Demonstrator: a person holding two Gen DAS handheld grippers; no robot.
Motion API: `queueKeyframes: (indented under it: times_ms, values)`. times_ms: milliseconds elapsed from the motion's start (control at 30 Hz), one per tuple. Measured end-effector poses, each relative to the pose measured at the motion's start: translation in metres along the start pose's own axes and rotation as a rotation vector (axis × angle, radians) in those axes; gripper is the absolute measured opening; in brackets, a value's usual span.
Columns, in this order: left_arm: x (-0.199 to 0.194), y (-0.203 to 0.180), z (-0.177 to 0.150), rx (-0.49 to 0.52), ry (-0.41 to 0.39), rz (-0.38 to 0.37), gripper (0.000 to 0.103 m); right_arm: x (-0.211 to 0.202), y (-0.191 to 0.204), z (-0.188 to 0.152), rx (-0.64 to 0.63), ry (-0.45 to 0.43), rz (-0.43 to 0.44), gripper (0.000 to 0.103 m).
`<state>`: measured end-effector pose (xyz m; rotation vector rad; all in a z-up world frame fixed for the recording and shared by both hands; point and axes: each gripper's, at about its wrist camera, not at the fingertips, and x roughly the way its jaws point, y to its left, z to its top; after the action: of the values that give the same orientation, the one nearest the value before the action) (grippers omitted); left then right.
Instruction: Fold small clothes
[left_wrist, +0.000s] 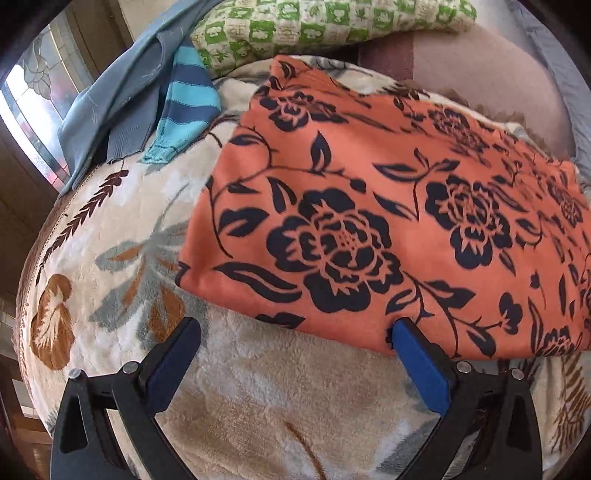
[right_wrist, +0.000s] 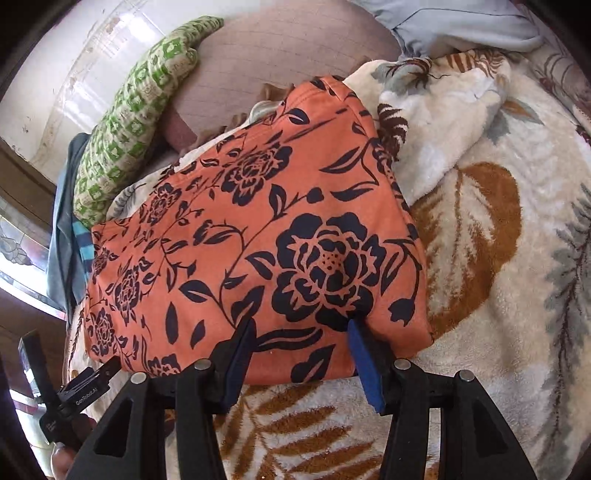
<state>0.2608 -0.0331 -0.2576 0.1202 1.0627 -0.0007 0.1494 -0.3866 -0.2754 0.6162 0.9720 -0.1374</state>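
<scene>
An orange garment with black flowers (left_wrist: 388, 229) lies folded flat on a floral fleece blanket (left_wrist: 258, 406). My left gripper (left_wrist: 295, 328) is open wide at the garment's near edge; its right fingertip touches the hem, its left finger is over bare blanket. In the right wrist view the same garment (right_wrist: 258, 240) fills the middle. My right gripper (right_wrist: 301, 325) is open, with both fingertips resting on the garment's near edge. The left gripper's body (right_wrist: 74, 391) shows at the lower left of that view.
A green checked pillow (left_wrist: 325, 26) lies at the back, also seen in the right wrist view (right_wrist: 129, 125). A grey-blue garment (left_wrist: 118, 96) and a blue striped garment (left_wrist: 184, 107) lie at the back left. The blanket is bunched (right_wrist: 443, 118) at the garment's far right.
</scene>
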Motion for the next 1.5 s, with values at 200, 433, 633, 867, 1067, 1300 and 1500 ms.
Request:
queueKeyframes:
  times_ms: [200,433,633,867,1067,1300,1500]
  values:
    - [0.000,0.055,0.009,-0.129,-0.026,0.067,0.103,-0.032,-0.008,0.009,0.031,-0.152,0.049,0.056]
    - [0.007,0.097,0.004,-0.238,-0.009,0.098,0.103,-0.037,-0.007,0.012,0.014,-0.184,0.075,0.056]
    - [0.022,0.088,0.008,-0.179,0.016,0.144,0.103,0.005,0.011,0.002,-0.020,-0.029,0.018,0.056]
    - [-0.014,0.065,0.005,-0.130,-0.091,0.128,0.103,-0.008,0.021,0.001,-0.055,-0.087,0.047,0.056]
    - [-0.046,0.047,0.004,-0.050,-0.235,0.178,0.103,-0.016,0.028,-0.001,-0.085,-0.131,0.070,0.056]
    - [-0.055,0.038,0.003,-0.032,-0.261,0.160,0.103,-0.020,0.040,-0.004,-0.130,-0.157,0.097,0.056]
    - [-0.051,0.035,0.001,-0.030,-0.236,0.128,0.103,-0.023,0.051,-0.008,-0.178,-0.171,0.102,0.056]
